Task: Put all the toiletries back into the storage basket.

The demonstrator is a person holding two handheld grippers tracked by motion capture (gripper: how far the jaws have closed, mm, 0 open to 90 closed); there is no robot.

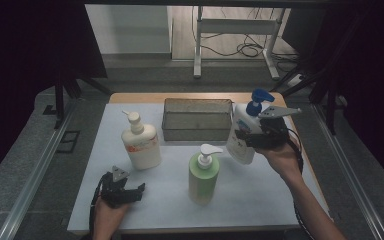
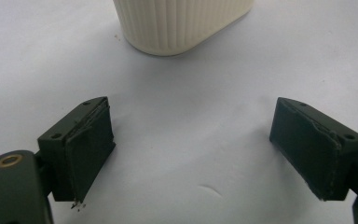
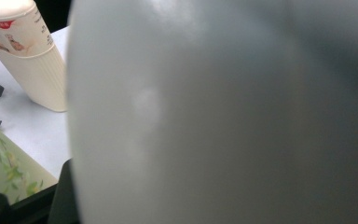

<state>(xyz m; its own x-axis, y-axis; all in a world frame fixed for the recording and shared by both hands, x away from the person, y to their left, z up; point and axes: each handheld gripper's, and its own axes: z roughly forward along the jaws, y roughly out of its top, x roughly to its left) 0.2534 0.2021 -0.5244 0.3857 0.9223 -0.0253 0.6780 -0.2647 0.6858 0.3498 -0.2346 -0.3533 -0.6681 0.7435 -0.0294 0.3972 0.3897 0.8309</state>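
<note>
right gripper (image 1: 247, 139) has its jaws clamped on the white blue-pump bottle (image 1: 244, 131), tilted just beside the metal tray (image 1: 197, 119); left gripper (image 2: 193, 149) rests jaws apart near the cream pump bottle (image 1: 140, 141)

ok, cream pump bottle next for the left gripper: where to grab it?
Take the cream bottle by its ribbed body below the shoulder, coming in level from the near side. It stands upright; the pump head is too narrow. The left gripper is open, facing its base.
</note>
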